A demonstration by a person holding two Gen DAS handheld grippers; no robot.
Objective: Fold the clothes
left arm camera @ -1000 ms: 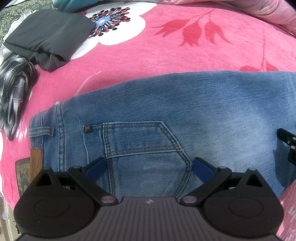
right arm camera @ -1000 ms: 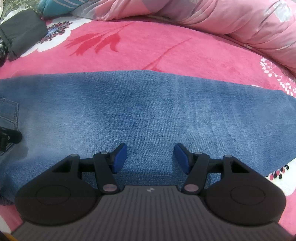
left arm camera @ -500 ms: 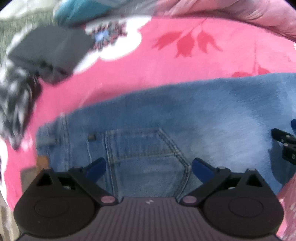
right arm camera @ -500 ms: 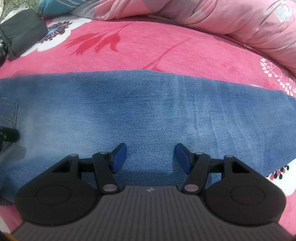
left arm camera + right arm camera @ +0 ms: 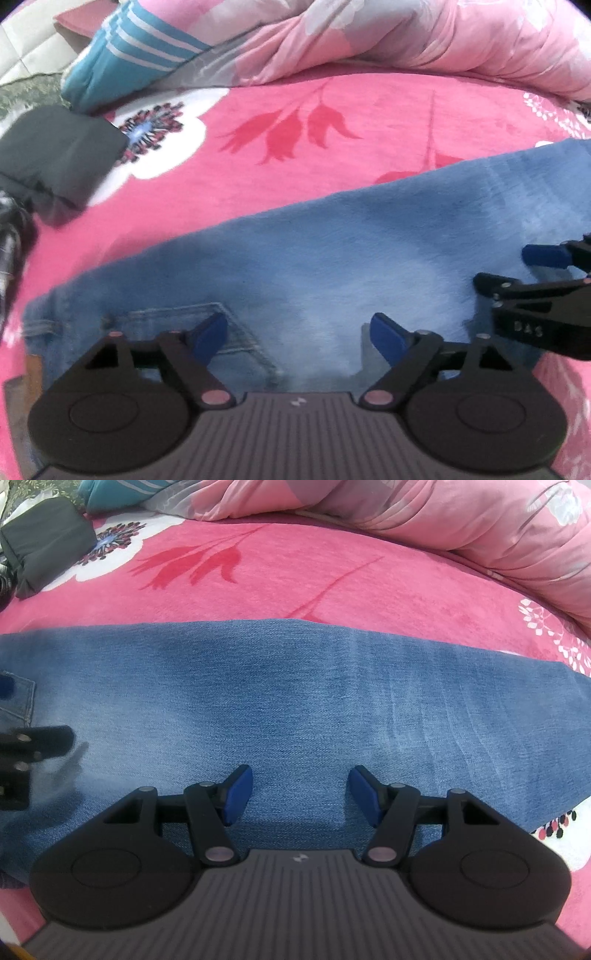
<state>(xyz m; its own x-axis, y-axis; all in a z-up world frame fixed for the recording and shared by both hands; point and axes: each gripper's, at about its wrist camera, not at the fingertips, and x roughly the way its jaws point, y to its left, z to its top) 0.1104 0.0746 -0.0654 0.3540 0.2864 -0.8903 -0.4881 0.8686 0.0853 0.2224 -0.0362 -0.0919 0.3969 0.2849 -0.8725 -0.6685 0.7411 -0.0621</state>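
Jeans (image 5: pixel 332 251) flat on bed; my left gripper (image 5: pixel 299 334) shifted rightward, jaws closing on nothing yet, right gripper (image 5: pixel 301 794) released.

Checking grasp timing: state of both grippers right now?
Left gripper: jaws closing over the jeans, not gripping yet.
Right gripper: open above the jeans, holding nothing.

Blue jeans (image 5: pixel 295 686) lie flat across a pink flowered blanket (image 5: pixel 332 587), back pocket (image 5: pixel 207 325) up, legs folded together lengthwise.
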